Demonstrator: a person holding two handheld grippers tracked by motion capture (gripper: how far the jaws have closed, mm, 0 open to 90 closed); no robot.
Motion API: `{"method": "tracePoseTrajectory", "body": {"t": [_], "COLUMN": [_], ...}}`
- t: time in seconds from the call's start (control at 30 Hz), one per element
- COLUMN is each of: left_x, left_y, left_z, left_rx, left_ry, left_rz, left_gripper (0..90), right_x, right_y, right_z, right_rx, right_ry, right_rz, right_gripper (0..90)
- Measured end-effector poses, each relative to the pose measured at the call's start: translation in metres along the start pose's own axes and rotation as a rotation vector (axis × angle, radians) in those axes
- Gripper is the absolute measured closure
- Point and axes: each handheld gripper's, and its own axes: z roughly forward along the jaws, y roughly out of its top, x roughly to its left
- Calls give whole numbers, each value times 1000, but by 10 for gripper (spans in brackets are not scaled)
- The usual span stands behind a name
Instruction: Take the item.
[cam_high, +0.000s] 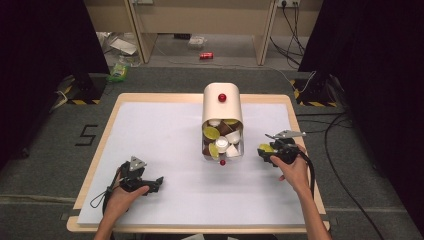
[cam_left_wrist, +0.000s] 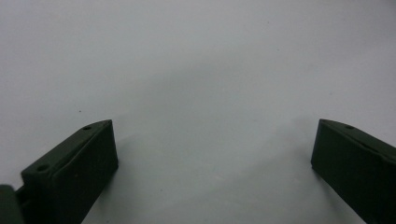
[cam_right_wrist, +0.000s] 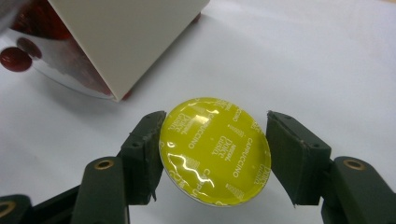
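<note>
A coffee capsule with a yellow foil lid (cam_right_wrist: 215, 150) sits between the two black jaws of my right gripper (cam_right_wrist: 215, 156), which is shut on it. In the high view that right gripper (cam_high: 265, 150) is at the right of the white mat, just right of the dispenser, with the yellow capsule (cam_high: 266, 148) at its tip. The cream-coloured capsule dispenser (cam_high: 222, 105) stands mid-table, its open front tray full of yellow, brown and white capsules. My left gripper (cam_high: 156, 183) rests low at the front left. Its jaws stand wide apart over bare mat (cam_left_wrist: 196, 93), holding nothing.
A red knob (cam_high: 222, 97) tops the dispenser and a small red foot (cam_high: 222, 162) shows at its front. The white mat (cam_high: 165, 145) lies on a wooden tabletop (cam_high: 105, 135). Cables, a red can (cam_high: 206, 55) and dark stands lie on the floor beyond.
</note>
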Motion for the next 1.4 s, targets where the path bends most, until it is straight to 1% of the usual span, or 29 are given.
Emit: {"method": "tracePoseTrajectory", "body": {"t": [0.13, 0.3, 0.47, 0.77, 0.83, 0.93, 1.0, 1.07, 1.1, 1.13, 1.17, 1.33, 1.4], "left_x": [0, 0, 0, 0, 0, 0, 0, 0, 0, 0, 0, 0, 0], "left_y": [0, 0, 0, 0, 0, 0, 0, 0, 0, 0, 0, 0, 0], "left_z": [0, 0, 0, 0, 0, 0, 0, 0, 0, 0, 0, 0, 0], "left_rx": [0, 0, 0, 0, 0, 0, 0, 0, 0, 0, 0, 0, -1], "left_ry": [0, 0, 0, 0, 0, -1, -1, -1, -1, -1, -1, -1, -1], "left_rz": [0, 0, 0, 0, -1, -1, -1, -1, -1, -1, -1, -1, -2], "left_gripper": [0, 0, 0, 0, 0, 0, 0, 0, 0, 0, 0, 0, 0], "right_x": [0, 1, 1, 2, 2, 2, 2, 2, 2, 2, 3, 2, 3], "right_y": [-3, -4, -4, -5, -5, -5, -6, -6, -6, -6, -6, -4, -3], "right_z": [7, 15, 22, 29, 31, 32, 32, 32, 31, 31, 30, 23, 17], "right_rx": [17, 17, 24, 22, 20, 20, 26, 29, 25, 25, 18, -5, -19], "right_ry": [-3, 3, -2, 4, 4, 8, 15, 6, 10, 10, 10, 14, 28], "right_rz": [-4, -8, -8, -4, -17, -9, -2, 6, 13, 13, 19, 26, 36], "right_gripper": [402, 402, 401, 401, 400, 396, 381, 306, 282, 282, 237, 211, 200]}}
